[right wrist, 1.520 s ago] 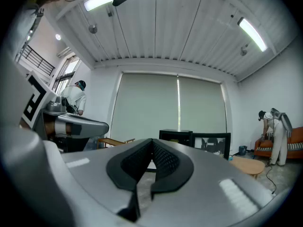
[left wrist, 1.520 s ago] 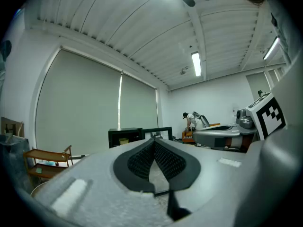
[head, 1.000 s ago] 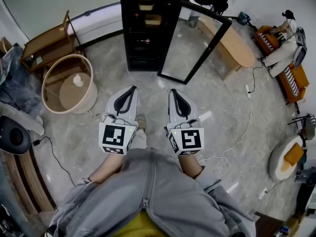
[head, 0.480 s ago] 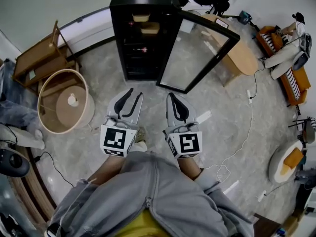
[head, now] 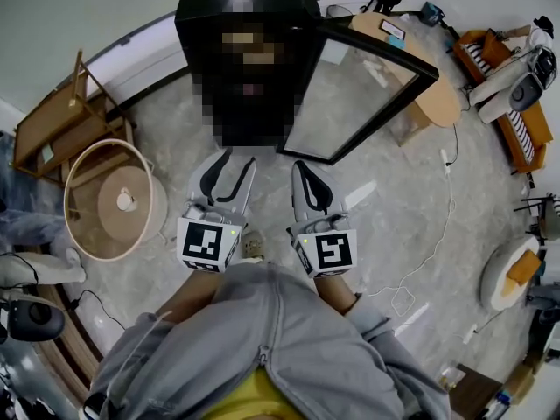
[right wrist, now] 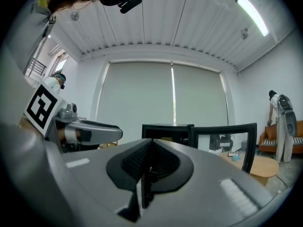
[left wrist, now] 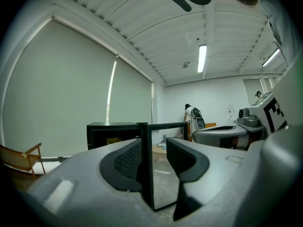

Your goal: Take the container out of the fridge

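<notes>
The black fridge (head: 245, 7) stands ahead of me with its glass door (head: 367, 86) swung open to the right. A mosaic patch hides its shelves in the head view. In the left gripper view a tan container (left wrist: 112, 140) shows dimly on a shelf inside the fridge (left wrist: 109, 126). Both grippers point level at the fridge, a short way in front of it. My left gripper (head: 241, 158) (left wrist: 154, 145) has just been opening and has nothing between its jaws. My right gripper (head: 300, 166) (right wrist: 150, 143) is shut and empty.
A round wooden tub (head: 114, 199) and a wooden rack (head: 61, 129) stand to the left. A wooden table (head: 420, 68) sits behind the open door. A white cable (head: 437, 226) trails over the floor at right. A person (right wrist: 279, 122) stands far right.
I have stepped closer to the fridge, and both grippers moved forward with me. The left jaws went from shut to open. The right jaws stayed shut.
</notes>
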